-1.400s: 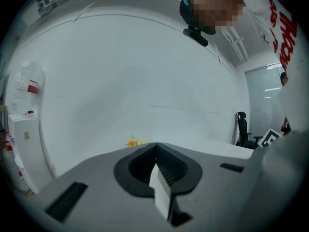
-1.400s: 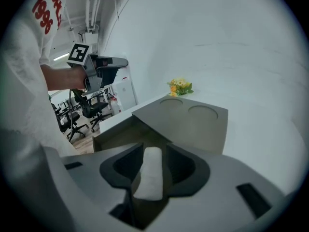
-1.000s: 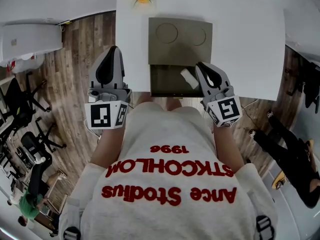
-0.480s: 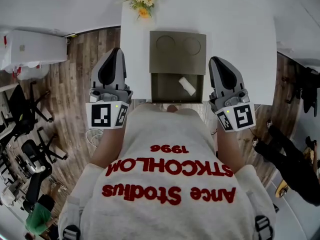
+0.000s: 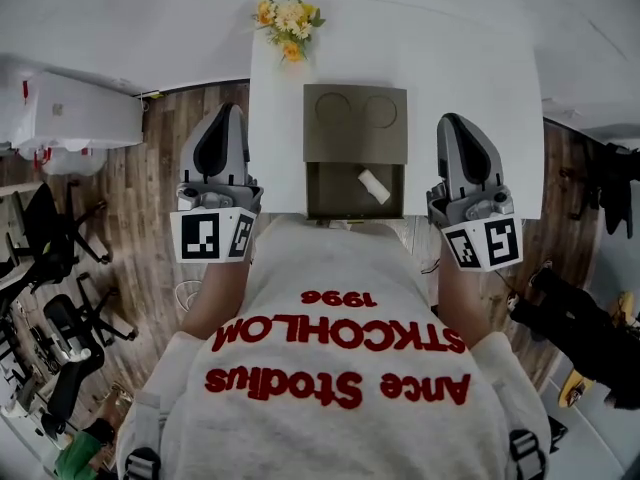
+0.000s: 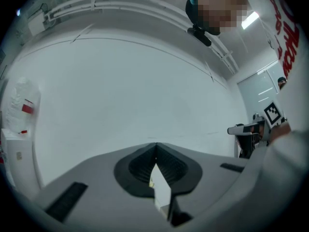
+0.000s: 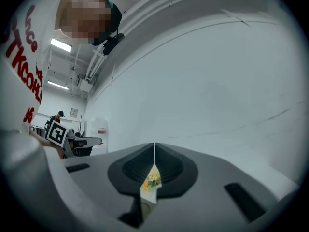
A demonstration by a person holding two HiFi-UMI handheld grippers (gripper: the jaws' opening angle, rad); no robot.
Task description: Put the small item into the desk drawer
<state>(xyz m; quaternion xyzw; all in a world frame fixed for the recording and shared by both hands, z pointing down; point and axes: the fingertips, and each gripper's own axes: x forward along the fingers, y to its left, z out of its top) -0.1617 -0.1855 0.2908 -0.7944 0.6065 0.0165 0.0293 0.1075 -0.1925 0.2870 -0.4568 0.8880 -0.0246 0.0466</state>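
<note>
The left gripper point(image 5: 224, 118) hangs off the left edge of the white desk point(image 5: 470, 88), about where it was a second ago, and its own view shows the jaws pressed together at the tips with nothing between them point(image 6: 155, 149). In the middle, the drawer point(image 5: 325, 203) of the grey-green desk unit point(image 5: 355, 123) stands pulled open, and the small white item point(image 5: 375, 186) lies loose inside it, toward the right. The change is on the right: a second ago the right gripper point(image 5: 452, 120) was down over the drawer beside the item; now it has drawn back clear of the desk's right side, jaws closed on nothing point(image 7: 154, 149). So the item looks delivered — what's left, I'd guess, is pushing the drawer shut.
</note>
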